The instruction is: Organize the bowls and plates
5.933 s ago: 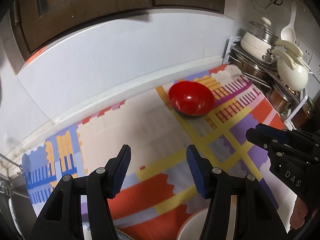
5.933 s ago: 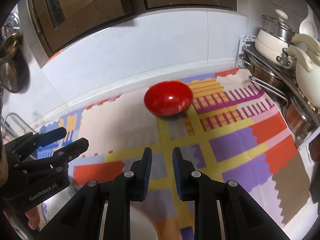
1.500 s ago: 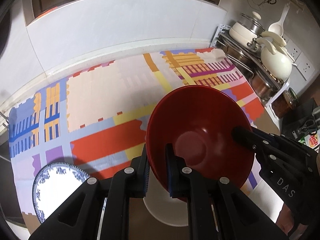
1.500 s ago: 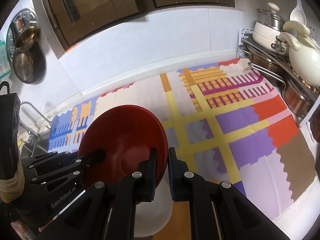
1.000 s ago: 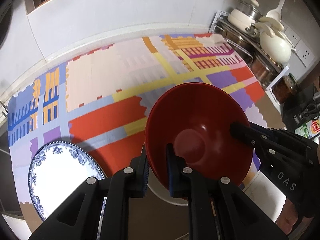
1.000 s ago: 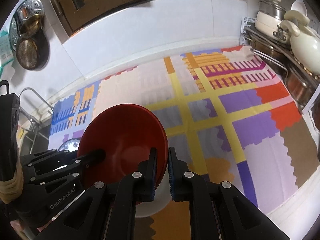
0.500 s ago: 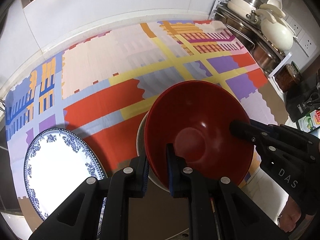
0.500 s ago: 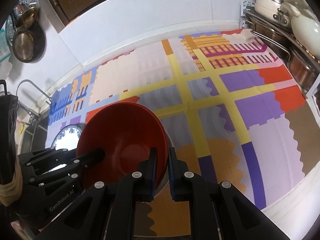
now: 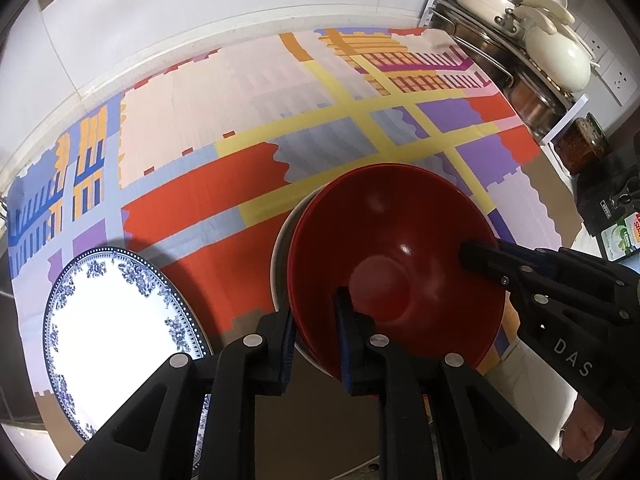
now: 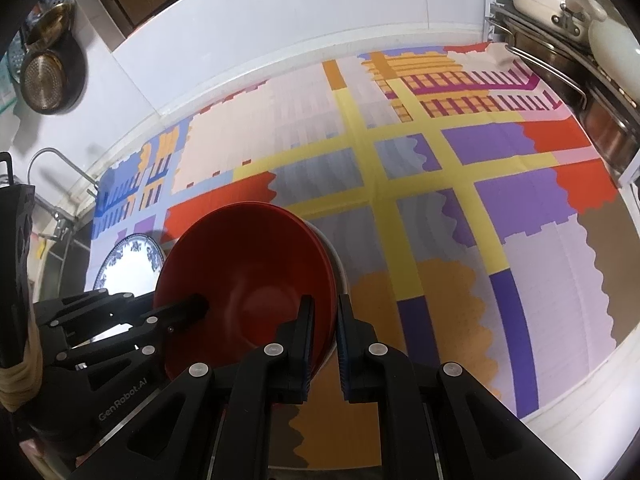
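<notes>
The glossy red round bowl [image 9: 394, 264] sits tilted over a white bowl [image 9: 280, 268], of which only a pale sliver of rim shows at its left edge in the left wrist view and at its right edge [image 10: 334, 264] in the right wrist view; whether the red bowl [image 10: 248, 280] already rests in the white one or is held just above it cannot be told; the left tongs [image 9: 316, 336] are clamped on the near rim of the red bowl, one blue-padded finger outside the wall and one inside; the right tongs [image 10: 323, 338] pinch the opposite side of the rim in the same way, and each tool shows in the other's view, the right tongs [image 9: 480, 254] reaching into the bowl from the right, the left tongs [image 10: 192, 306] from the left; just beside the bowls, to the left, a white round plate with a blue floral border [image 9: 116, 328] lies flat, also seen smaller in the right wrist view [image 10: 128, 260]; all of it stands on the tabletop, which is covered by a cloth of red, purple, yellow and grey patches [image 9: 248, 128]; at the far right a wire rack [image 9: 500, 56] carries steel pots and a cream kettle [image 9: 558, 50]; on the left wall a round metal strainer [image 10: 48, 76] hangs.
</notes>
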### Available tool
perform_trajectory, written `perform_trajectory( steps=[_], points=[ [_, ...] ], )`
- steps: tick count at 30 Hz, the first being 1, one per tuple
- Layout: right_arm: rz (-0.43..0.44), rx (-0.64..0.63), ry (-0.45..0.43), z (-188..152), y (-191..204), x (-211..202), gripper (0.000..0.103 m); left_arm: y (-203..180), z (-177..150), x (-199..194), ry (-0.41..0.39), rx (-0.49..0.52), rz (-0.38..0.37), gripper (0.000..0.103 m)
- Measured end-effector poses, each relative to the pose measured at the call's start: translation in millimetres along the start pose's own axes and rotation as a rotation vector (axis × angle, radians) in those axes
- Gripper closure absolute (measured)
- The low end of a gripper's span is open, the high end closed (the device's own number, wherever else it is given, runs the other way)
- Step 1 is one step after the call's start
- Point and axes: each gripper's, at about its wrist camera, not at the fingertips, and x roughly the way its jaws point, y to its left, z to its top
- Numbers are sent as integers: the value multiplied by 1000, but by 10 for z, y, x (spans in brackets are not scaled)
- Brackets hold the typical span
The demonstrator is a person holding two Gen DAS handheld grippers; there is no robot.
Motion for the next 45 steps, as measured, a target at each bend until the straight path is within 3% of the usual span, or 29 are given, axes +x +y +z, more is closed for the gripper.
perform_trajectory(
  steps=[10,14,34,37,40,45],
  points=[
    [0,-4,1,-13,-1,13,90,-116,-18,-3,17,55,-19,61],
    [-3,-14,5,-19,-2,19,78,-141,-19,-54,-2,67,-11,52],
    [-6,-18,-46,28,53,-144,73,-7,3,-293,-66,41,15,48],
    [-10,-11,-48,37,44,-138,73,36,10,-271,-59,24,17,48],
    [-15,1,-49,33,28,-116,65,75,7,-218,-43,5,17,48],
    [-29,21,-40,42,-10,-49,65,123,-8,-83,-6,-19,23,48]
  ],
)
